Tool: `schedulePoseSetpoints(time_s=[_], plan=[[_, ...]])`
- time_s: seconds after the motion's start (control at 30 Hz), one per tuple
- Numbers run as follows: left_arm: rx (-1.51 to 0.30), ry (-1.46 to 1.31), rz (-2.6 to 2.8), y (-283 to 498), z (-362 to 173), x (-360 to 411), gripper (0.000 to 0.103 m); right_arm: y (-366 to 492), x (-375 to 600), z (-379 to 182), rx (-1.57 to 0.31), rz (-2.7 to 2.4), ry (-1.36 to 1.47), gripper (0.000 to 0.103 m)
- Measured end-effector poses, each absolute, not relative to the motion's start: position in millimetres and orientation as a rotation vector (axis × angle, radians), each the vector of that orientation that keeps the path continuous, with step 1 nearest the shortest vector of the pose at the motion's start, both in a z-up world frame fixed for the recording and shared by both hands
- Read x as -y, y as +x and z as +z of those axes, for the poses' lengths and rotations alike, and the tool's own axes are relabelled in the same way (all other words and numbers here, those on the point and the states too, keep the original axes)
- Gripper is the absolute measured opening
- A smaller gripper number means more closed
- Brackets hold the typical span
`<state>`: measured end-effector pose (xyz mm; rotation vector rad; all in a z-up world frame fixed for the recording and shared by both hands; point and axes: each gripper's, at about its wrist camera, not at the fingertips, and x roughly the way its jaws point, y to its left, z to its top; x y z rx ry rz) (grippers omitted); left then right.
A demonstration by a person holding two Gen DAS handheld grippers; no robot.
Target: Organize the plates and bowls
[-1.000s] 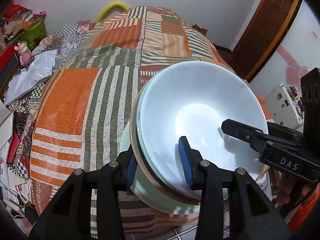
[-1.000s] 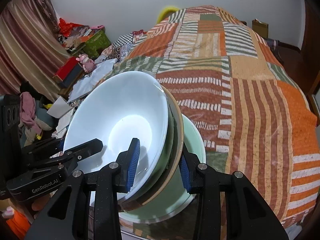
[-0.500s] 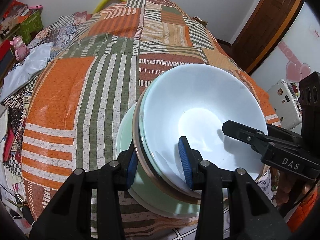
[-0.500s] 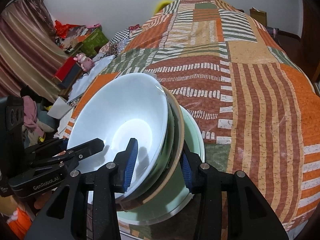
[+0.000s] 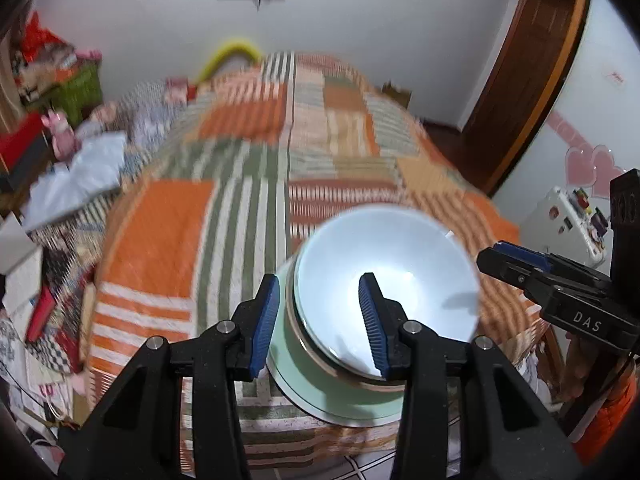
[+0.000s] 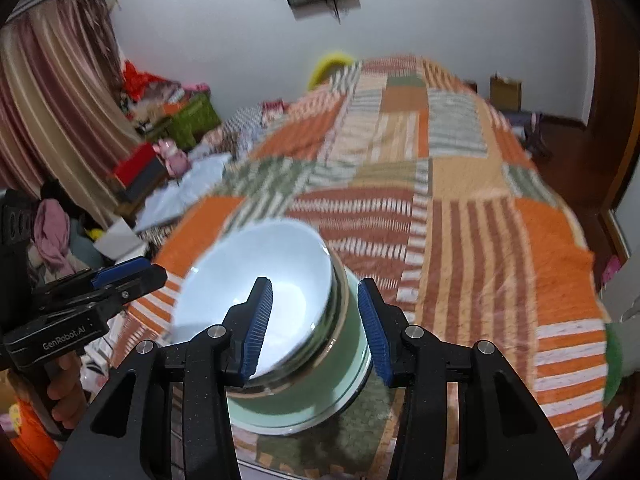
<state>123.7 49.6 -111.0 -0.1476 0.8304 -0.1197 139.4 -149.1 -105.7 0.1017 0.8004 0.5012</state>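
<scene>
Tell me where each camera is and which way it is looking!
Left wrist: sits on the left gripper, facing along its fingers at the bowl stack on the bed's near edge; the right gripper shows at right.
Right wrist: sits on the right gripper, facing the same bowl stack; the left gripper shows at left.
Shared: white bowl, patchwork quilt, both grippers.

White bowl (image 5: pixel 396 280), green plate (image 5: pixel 320 396), orange-striped patchwork quilt (image 5: pixel 168 240).
</scene>
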Motion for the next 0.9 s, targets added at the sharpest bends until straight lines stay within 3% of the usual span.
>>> schedulePoseSetpoints(time_s=[0.2,0.3,0.53,0.7,0.77,0.9], plan=[[-0.643,-0.115,-0.102,87.5,-60.5,-43.6,0.046,104.1,152.2,-59.3,-0.636,0.534,0.081,0.041],[-0.556,-0.103,-0.094,65.8,-38.3,-40.5,0.056,87.6,152.2,-41.7,-0.562,0.545,0.071,0.044],[-0.391,-0.074,-0.071,24.5,-4.5,-36.7,0.078,56.3,152.0,-16.3,-0.415,0.548,0.058,0.067],[-0.311,-0.072,-0.047,4.0,7.2,-39.8,0.093,46.5,152.2,-10.9,-0.363,0.538,0.046,0.075],[-0.285,-0.072,-0.038,-2.7,10.6,-41.6,0.100,43.5,152.4,-9.5,-0.340,0.527,0.047,0.087],[-0.250,-0.071,-0.031,-9.4,13.6,-43.1,0.102,38.6,152.6,-7.5,-0.306,0.515,0.043,0.093]])
